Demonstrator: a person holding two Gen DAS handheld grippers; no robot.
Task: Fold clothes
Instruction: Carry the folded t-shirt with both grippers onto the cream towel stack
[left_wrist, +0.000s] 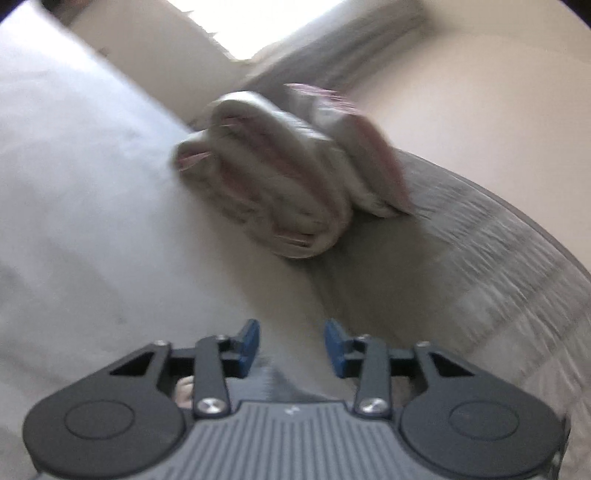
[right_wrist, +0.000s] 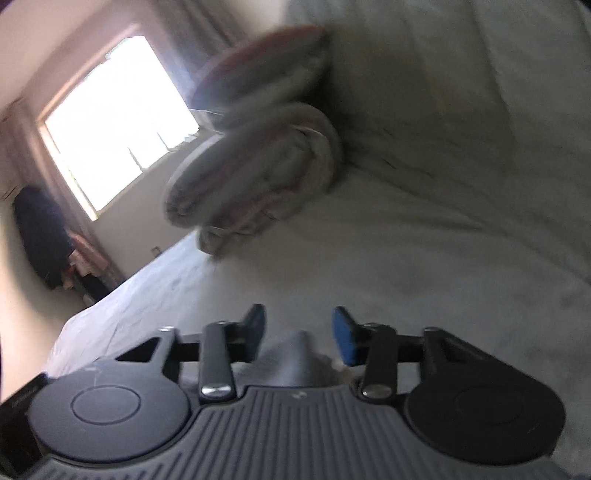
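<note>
Left hand-held gripper fills the bottom of its view, blue pads apart; grey cloth shows low in the gap, but whether the pads pinch it cannot be told. Right hand-held gripper likewise: pads parted, a grey cloth peak rising between them, grip unclear.

Largest thing: bed under a pale sheet, spanning both views, both frames tilted and blurred. A grey ribbed blanket covers the bed's right part in the left view.

Clothes pile: folded grey-pink pieces stacked on the bed, well ahead of the left gripper, slightly left of its centre line. Long axis runs diagonally, upper left to lower right. In the right view the same pile sits ahead and left of that gripper, long axis lower left to upper right, near the bed's edge.

Bright window behind, curtain beside it. Dark hanging garment at the wall, far left.
</note>
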